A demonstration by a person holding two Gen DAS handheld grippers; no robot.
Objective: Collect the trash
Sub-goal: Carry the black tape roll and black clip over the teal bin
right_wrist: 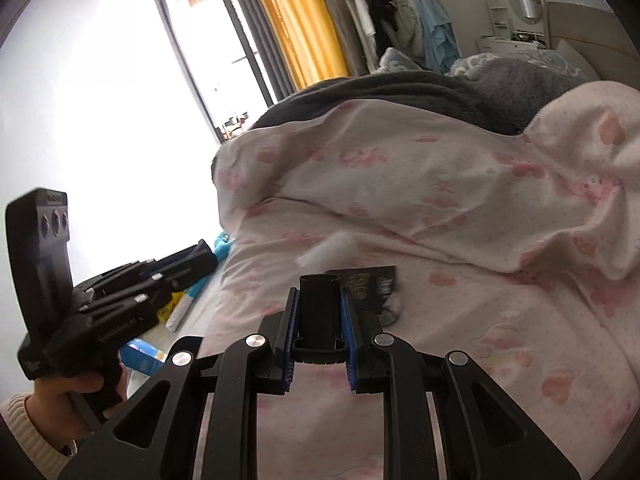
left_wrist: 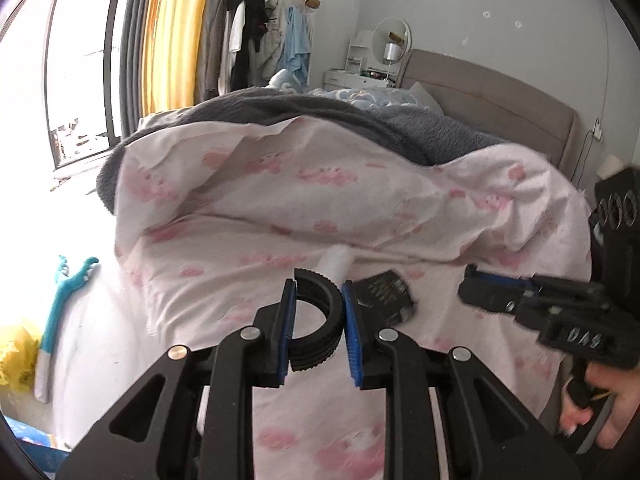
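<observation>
Looking along the left gripper (left_wrist: 318,330), its jaws pinch a black ribbed half-ring clip (left_wrist: 320,312) above the bed's pink-patterned white quilt (left_wrist: 280,184). A black foil wrapper (left_wrist: 386,294) and a white crumpled tissue (left_wrist: 338,258) lie just beyond.

From the right wrist, the right gripper (right_wrist: 319,336) clamps a black flat plastic clip (right_wrist: 318,312); the wrapper (right_wrist: 368,284) and tissue (right_wrist: 332,252) lie ahead on the quilt (right_wrist: 440,184).

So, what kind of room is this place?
Most likely a bedroom: a bed with a pink patterned duvet and padded headboard, plus clothes on a rack beside yellow curtains.
</observation>
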